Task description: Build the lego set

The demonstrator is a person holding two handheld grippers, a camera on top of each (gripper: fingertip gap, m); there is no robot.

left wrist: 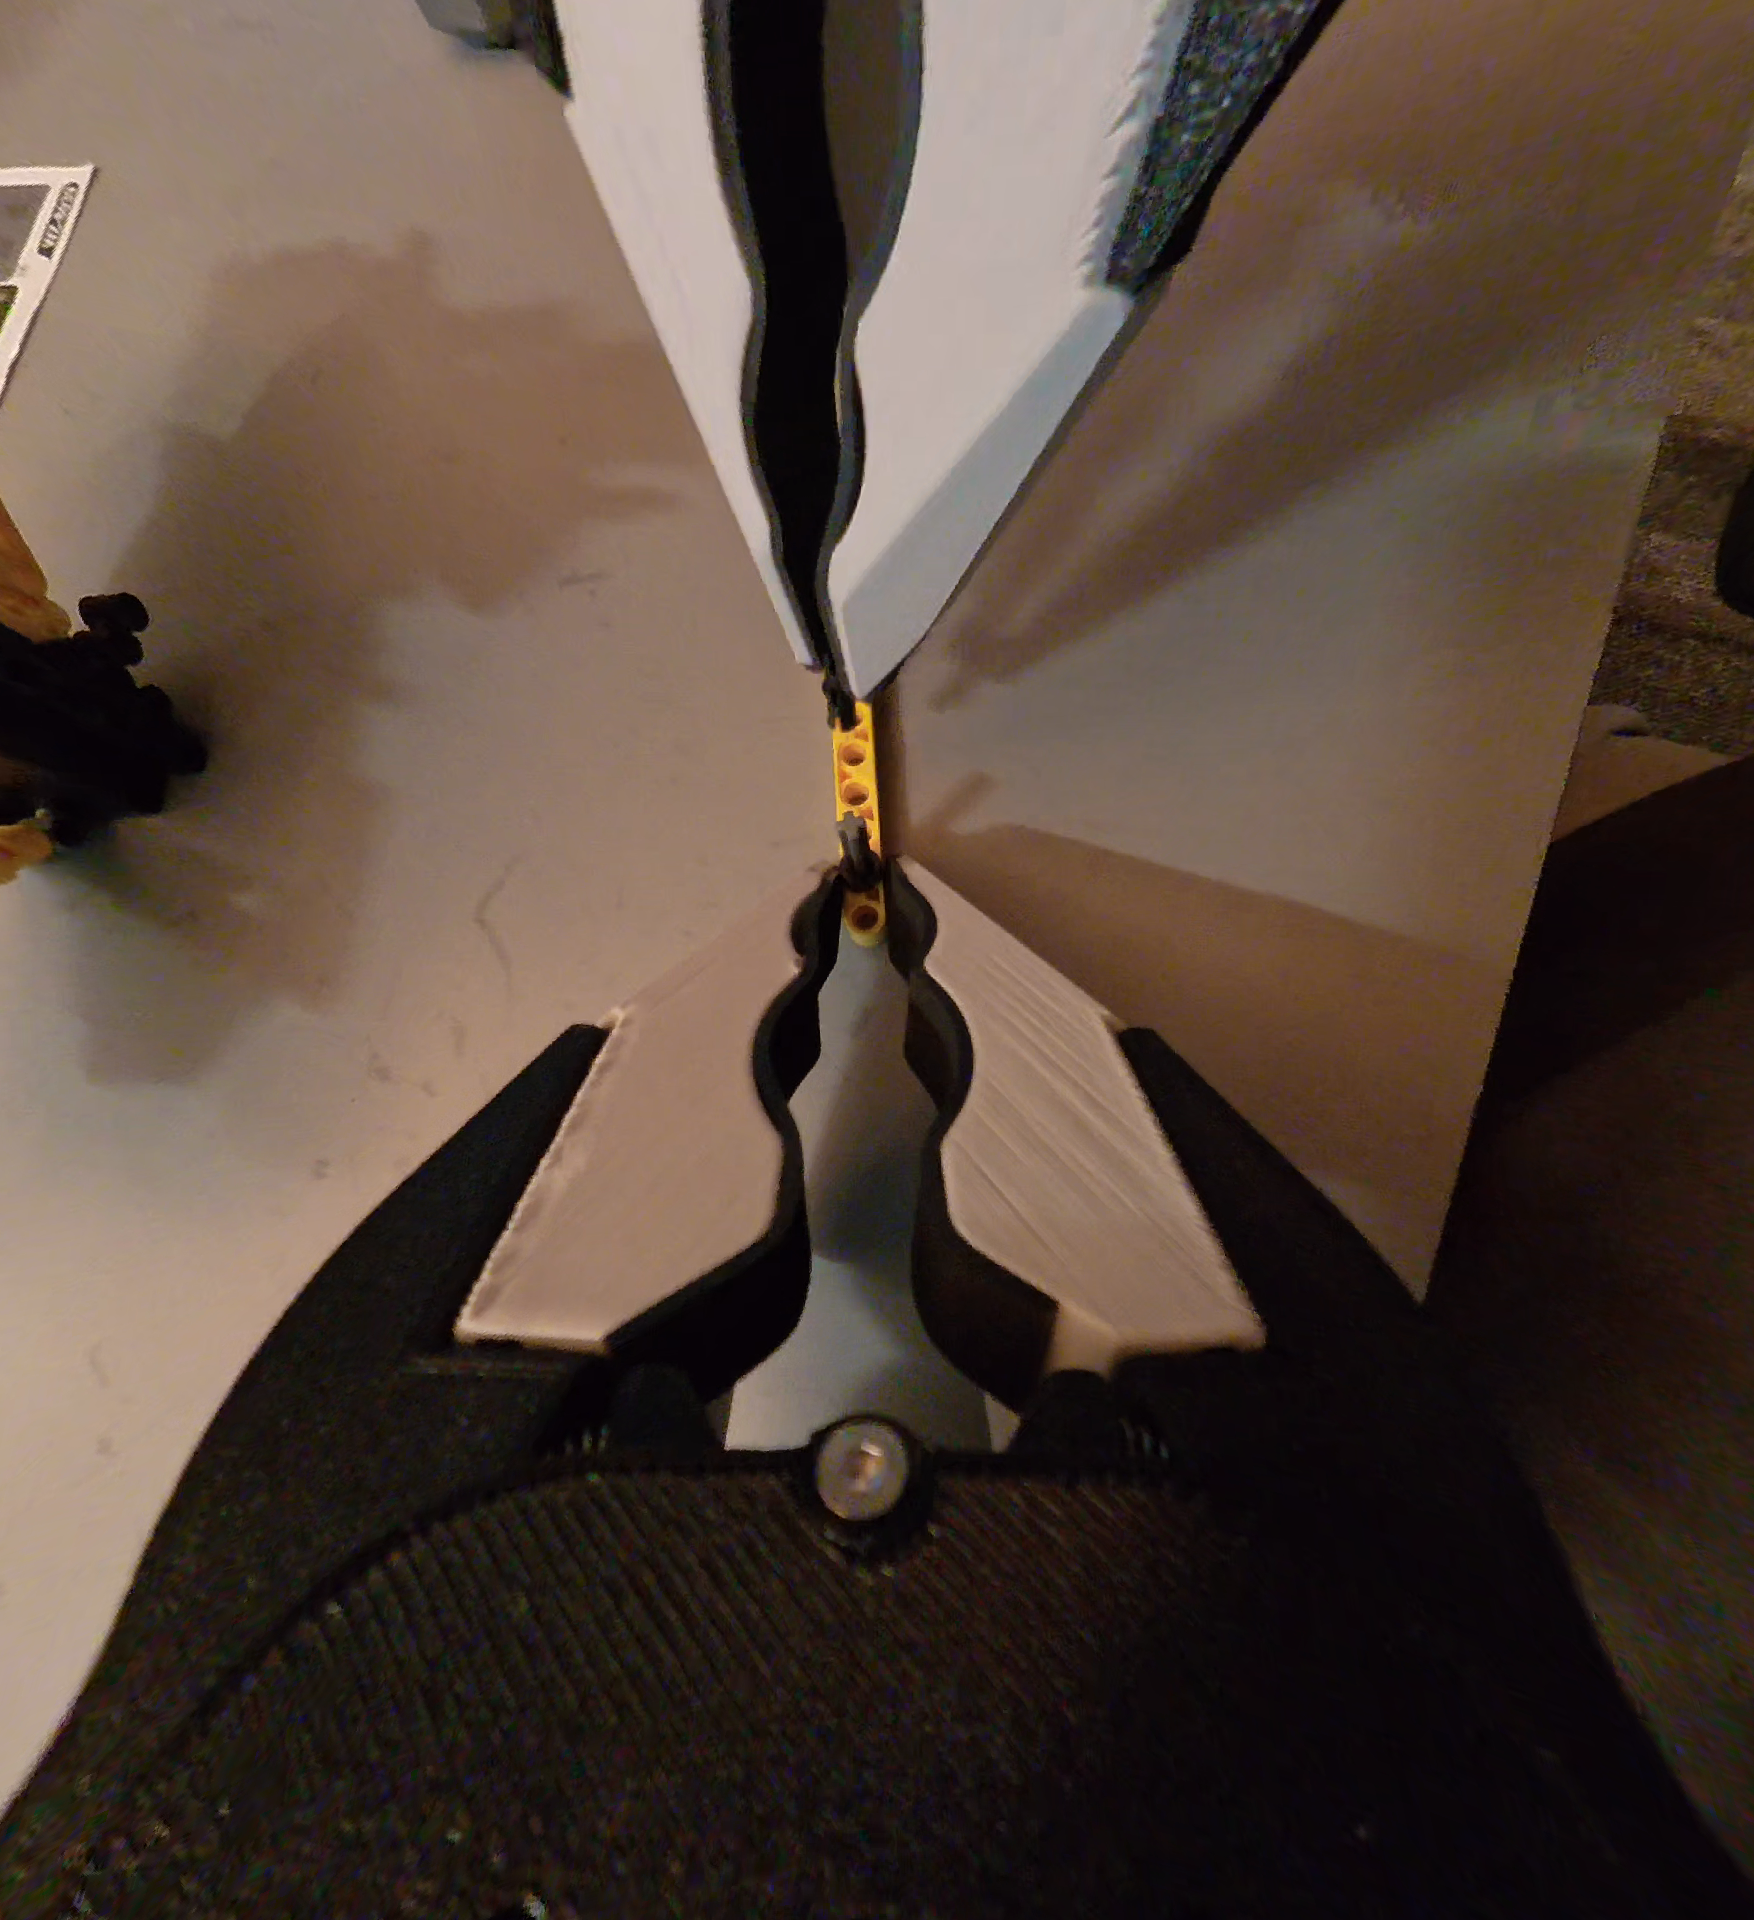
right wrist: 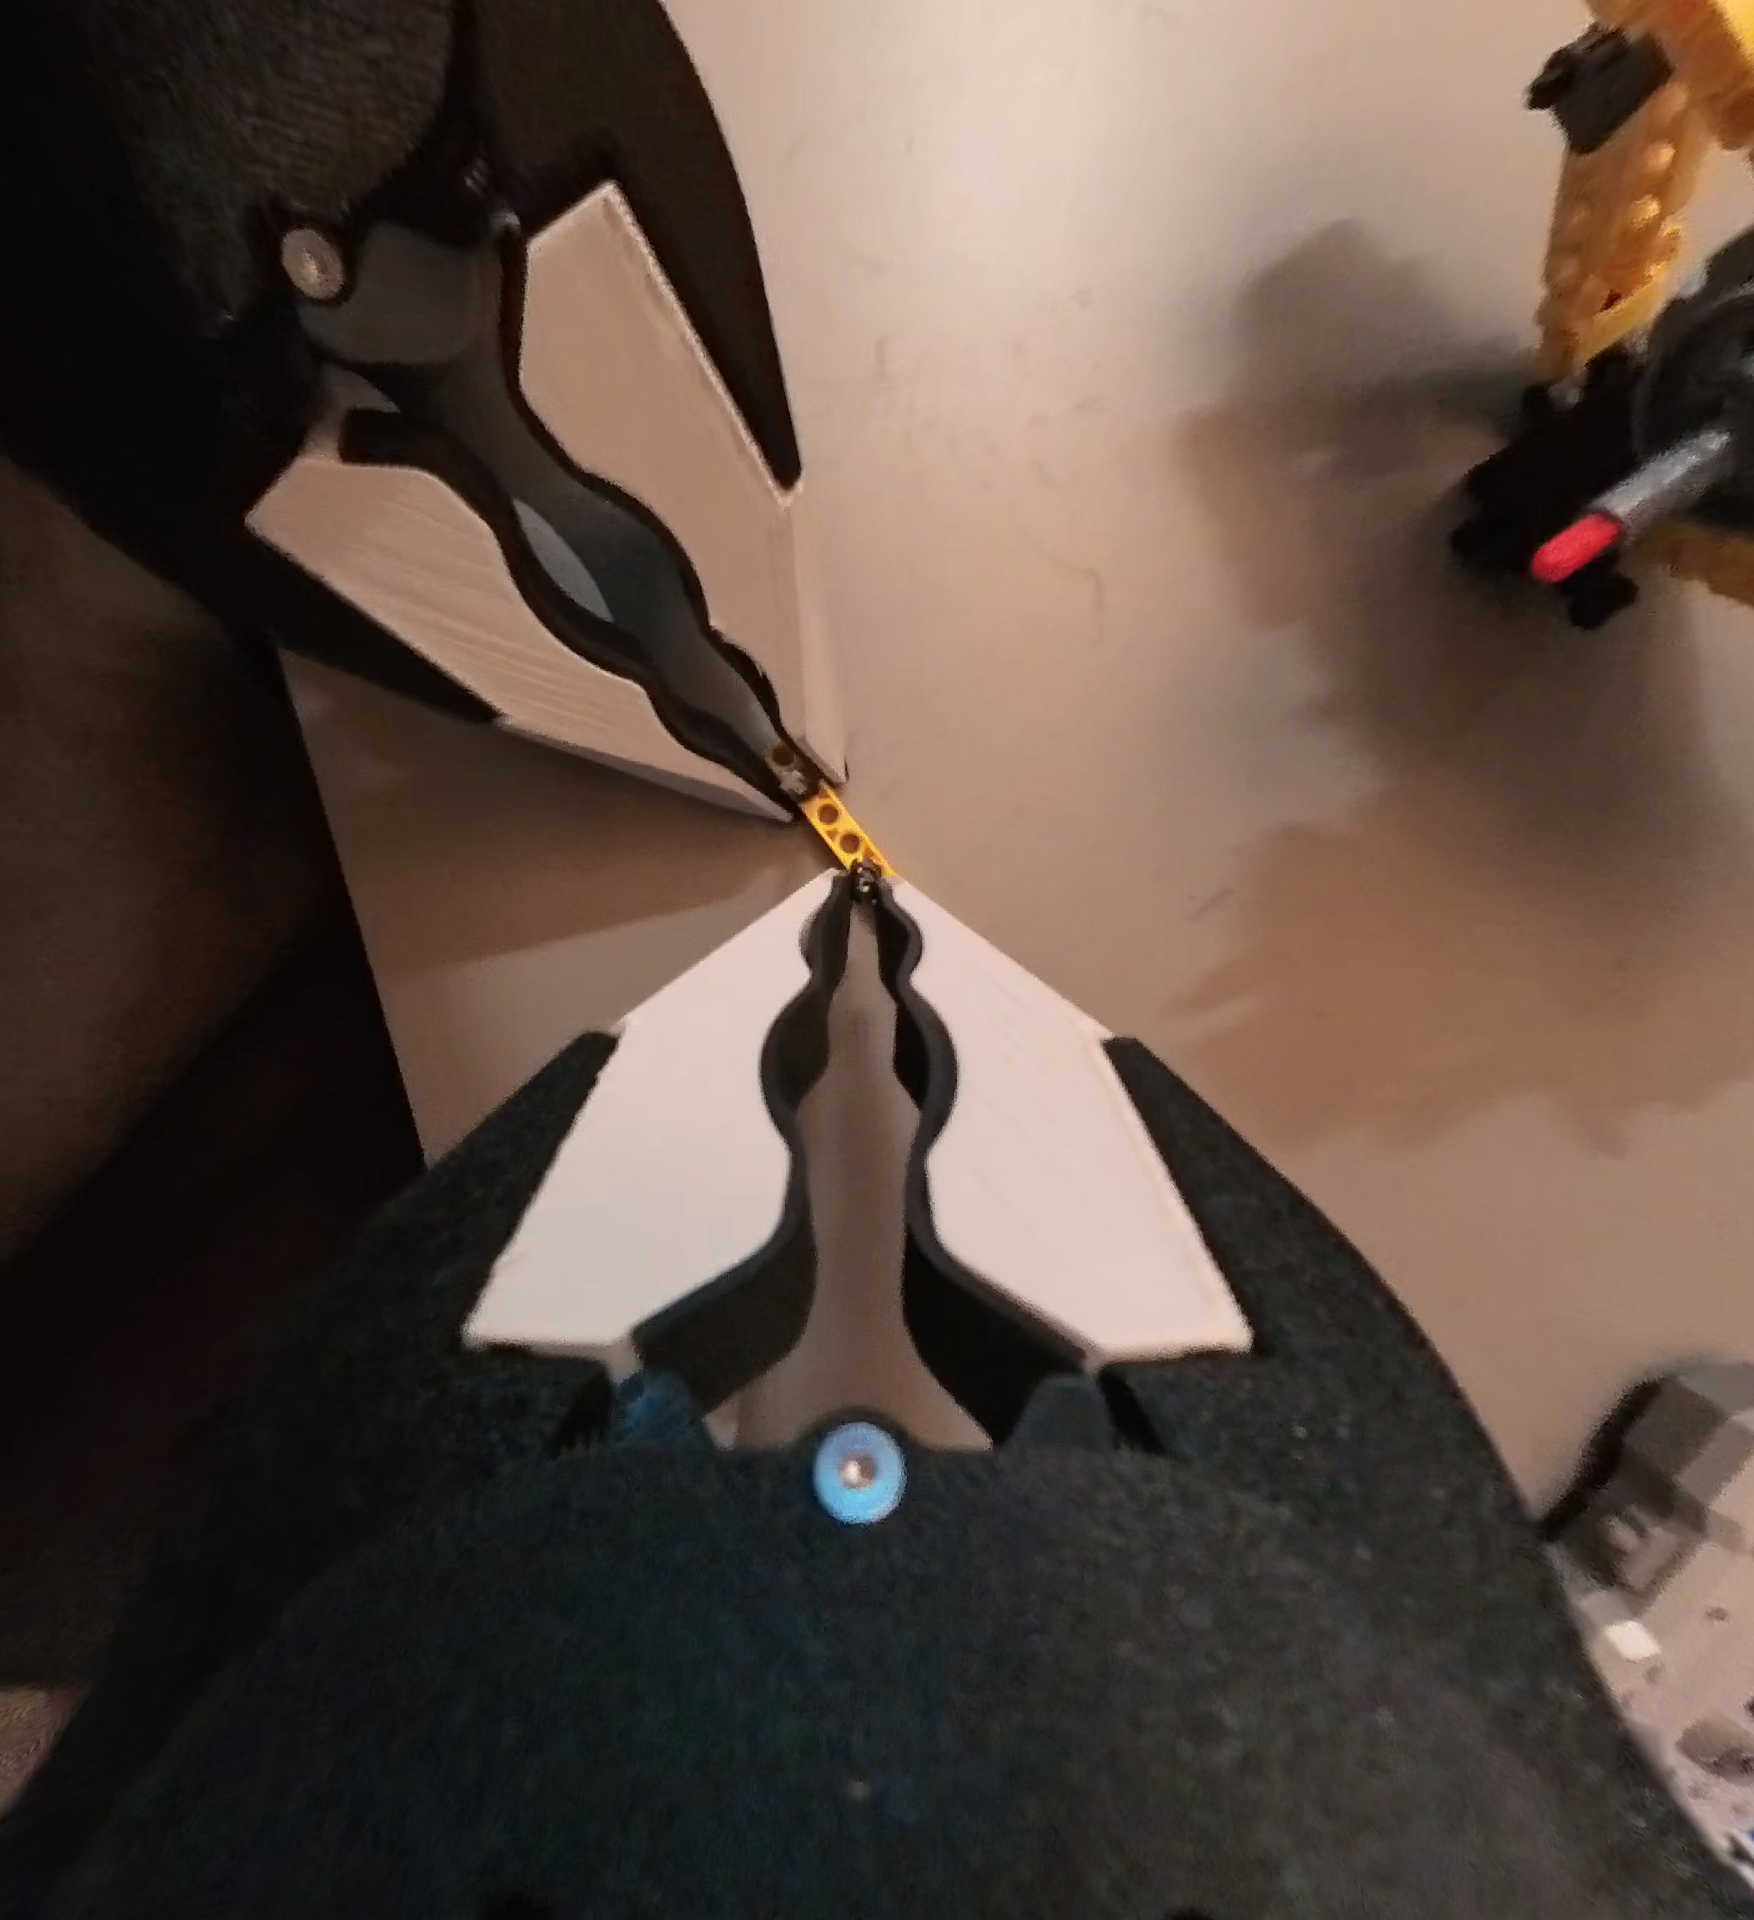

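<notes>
I see my left tool (left wrist: 860, 891) clamped on the near end of a yellow holed beam (left wrist: 855, 781) | my right tool (right wrist: 865, 885) clamped on its far end, where a small black pin (right wrist: 865, 869) sits | beam bridges both tips above the desk (left wrist: 437, 727) | yellow-black brick model (right wrist: 1683, 395) far right of my right tool.

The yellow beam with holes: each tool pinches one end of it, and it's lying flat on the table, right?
Not lying: the yellow beam hangs above the table, pinched between the left tool and right tool. The left wrist view shows this.
</notes>
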